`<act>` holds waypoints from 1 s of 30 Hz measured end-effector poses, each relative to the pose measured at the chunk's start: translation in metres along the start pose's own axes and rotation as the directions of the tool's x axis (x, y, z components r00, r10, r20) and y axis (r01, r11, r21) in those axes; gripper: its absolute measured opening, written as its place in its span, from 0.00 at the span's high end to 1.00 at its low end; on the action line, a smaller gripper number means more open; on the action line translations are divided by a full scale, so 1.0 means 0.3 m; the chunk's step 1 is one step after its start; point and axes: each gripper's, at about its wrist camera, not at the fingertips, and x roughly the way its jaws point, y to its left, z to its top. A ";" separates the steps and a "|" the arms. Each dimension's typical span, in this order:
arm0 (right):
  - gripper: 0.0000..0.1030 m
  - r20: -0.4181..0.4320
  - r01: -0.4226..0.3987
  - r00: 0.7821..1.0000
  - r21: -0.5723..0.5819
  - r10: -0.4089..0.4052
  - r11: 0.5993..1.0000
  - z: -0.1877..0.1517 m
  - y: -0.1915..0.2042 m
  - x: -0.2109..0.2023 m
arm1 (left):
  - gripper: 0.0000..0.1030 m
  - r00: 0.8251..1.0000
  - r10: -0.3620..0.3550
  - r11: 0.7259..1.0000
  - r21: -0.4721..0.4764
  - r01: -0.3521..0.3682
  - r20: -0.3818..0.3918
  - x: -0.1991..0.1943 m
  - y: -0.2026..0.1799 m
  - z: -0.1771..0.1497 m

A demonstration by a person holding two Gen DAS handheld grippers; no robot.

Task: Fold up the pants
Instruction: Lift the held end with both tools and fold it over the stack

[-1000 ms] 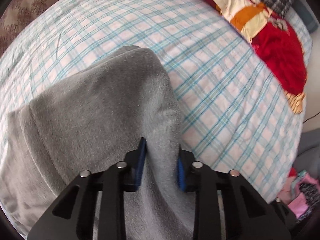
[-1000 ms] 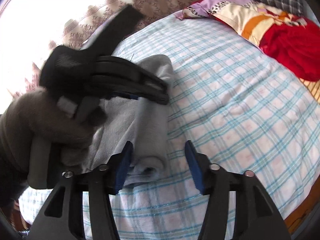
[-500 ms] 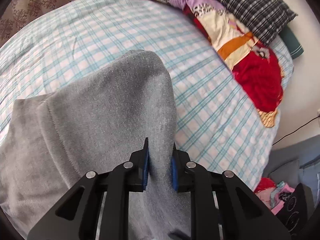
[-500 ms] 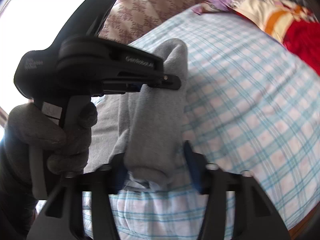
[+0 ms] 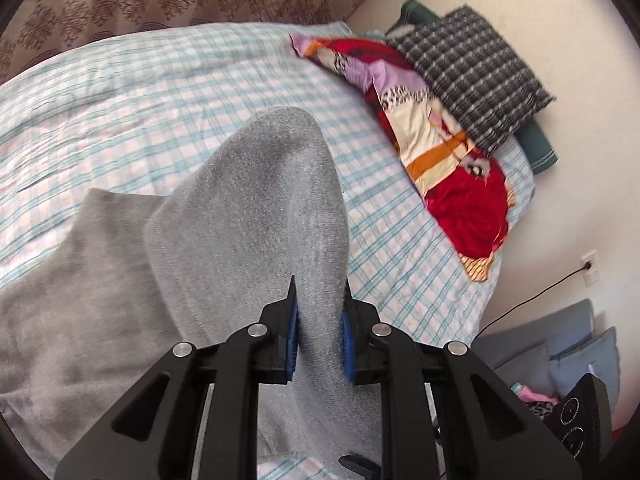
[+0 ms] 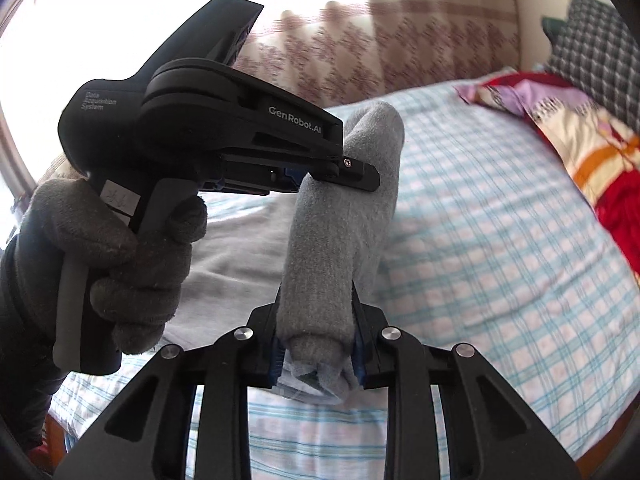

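Grey fleece pants (image 5: 240,240) lie partly on a blue-checked bed, with one folded edge lifted. My left gripper (image 5: 319,304) is shut on that raised fold. In the right wrist view my right gripper (image 6: 316,312) is shut on the end of the same thick fold of the pants (image 6: 336,232). The left gripper's black body shows there too, held by a gloved hand (image 6: 120,264), clamped on the fold further up. The rest of the pants spreads flat to the left.
The checked bed sheet (image 5: 168,92) spans the view. A red and multicoloured blanket (image 5: 448,160) and a dark checked pillow (image 5: 472,76) lie at the far right. Patterned curtains (image 6: 360,48) hang behind. A wall socket with cable (image 5: 588,264) and cushions sit beyond the bed.
My right gripper has closed on the end of the fold. Both grippers have lifted the fold higher off the bed, and the left view now tilts up toward the pillows.
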 end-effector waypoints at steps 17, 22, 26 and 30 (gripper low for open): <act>0.76 -0.067 -0.097 0.994 -0.193 0.085 0.977 0.036 0.397 0.157 | 0.83 0.994 0.021 0.989 -0.147 -0.006 0.105 -0.304 0.438 -0.131; 0.76 -0.112 -0.119 0.989 -0.228 0.095 0.966 0.025 0.479 0.232 | 0.83 0.994 0.023 0.981 -0.194 -0.002 0.106 -0.322 0.552 -0.176; 0.76 -0.143 -0.131 0.985 -0.249 0.098 0.960 0.017 0.523 0.277 | 0.83 0.995 0.020 0.975 -0.222 0.003 0.102 -0.325 0.631 -0.211; 0.76 -0.166 -0.150 0.980 -0.272 0.107 0.951 0.018 0.557 0.312 | 0.83 0.994 0.021 0.972 -0.236 0.004 0.105 -0.335 0.678 -0.234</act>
